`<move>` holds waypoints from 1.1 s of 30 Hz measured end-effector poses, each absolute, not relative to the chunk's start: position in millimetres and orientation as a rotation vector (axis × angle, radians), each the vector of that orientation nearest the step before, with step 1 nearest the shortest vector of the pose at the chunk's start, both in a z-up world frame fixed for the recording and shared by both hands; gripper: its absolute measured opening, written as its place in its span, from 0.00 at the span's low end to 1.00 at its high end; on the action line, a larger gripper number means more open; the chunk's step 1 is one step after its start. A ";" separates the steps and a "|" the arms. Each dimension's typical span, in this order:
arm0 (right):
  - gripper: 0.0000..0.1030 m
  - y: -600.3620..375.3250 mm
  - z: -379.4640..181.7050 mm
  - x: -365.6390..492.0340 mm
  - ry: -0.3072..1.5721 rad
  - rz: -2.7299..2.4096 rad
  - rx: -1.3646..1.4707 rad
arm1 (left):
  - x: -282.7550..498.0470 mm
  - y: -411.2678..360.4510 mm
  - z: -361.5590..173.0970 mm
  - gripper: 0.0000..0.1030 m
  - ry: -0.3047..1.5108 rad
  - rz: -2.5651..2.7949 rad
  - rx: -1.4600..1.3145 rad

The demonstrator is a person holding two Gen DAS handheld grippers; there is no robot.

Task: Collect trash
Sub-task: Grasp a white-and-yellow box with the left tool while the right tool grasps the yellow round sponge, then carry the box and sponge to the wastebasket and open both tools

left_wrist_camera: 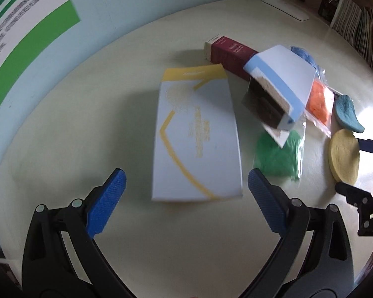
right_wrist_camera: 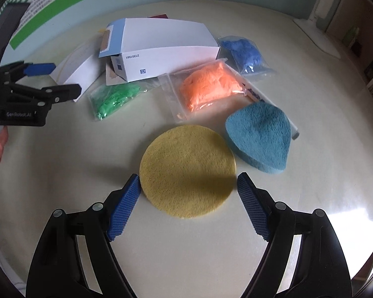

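Trash lies on a pale round table (left_wrist_camera: pixel 87 114). My left gripper (left_wrist_camera: pixel 186 181) is open, its fingers either side of the near end of a flat white and yellow box (left_wrist_camera: pixel 196 139); it also shows in the right wrist view (right_wrist_camera: pixel 53 79). Behind the flat box lie a maroon box (left_wrist_camera: pixel 230 54) and an open white and blue box (left_wrist_camera: pixel 278 82) (right_wrist_camera: pixel 161 52). My right gripper (right_wrist_camera: pixel 187 186) is open, its tips flanking the near part of a round yellow sponge (right_wrist_camera: pixel 187 171) (left_wrist_camera: pixel 344 154). Beside the sponge lie a teal sponge (right_wrist_camera: pixel 259 136) and bags of green (right_wrist_camera: pixel 114 99), orange (right_wrist_camera: pixel 211 84) and blue (right_wrist_camera: pixel 246 52) material.
A light blue wall with a green and white poster (left_wrist_camera: pixel 24 32) stands behind the table on the left. A white lamp base (left_wrist_camera: pixel 286 7) stands at the table's far edge. Shelves with books (left_wrist_camera: pixel 355 22) are at the right. A white pen (right_wrist_camera: pixel 268 99) lies under the teal sponge.
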State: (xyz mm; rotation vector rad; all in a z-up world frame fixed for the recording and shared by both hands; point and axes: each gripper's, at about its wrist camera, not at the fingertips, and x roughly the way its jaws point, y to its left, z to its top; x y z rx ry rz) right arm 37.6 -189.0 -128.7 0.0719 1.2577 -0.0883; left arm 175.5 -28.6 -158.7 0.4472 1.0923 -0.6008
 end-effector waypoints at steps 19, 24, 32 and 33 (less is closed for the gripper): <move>0.74 -210.4 -77.6 -23.0 1.138 0.053 0.408 | 135.3 -3.8 -104.0 0.57 1.024 -0.580 0.380; 0.74 -233.8 -56.9 -53.9 1.072 0.014 0.438 | 102.7 -23.1 -71.4 0.57 0.954 -0.635 0.426; 0.74 -297.5 -33.6 -145.1 0.975 -0.135 0.514 | 22.3 -115.2 -46.8 0.57 0.874 -0.825 0.521; 0.74 -307.2 -31.2 -162.4 0.965 -0.163 0.525 | 8.9 -120.6 -41.8 0.57 0.867 -0.854 0.537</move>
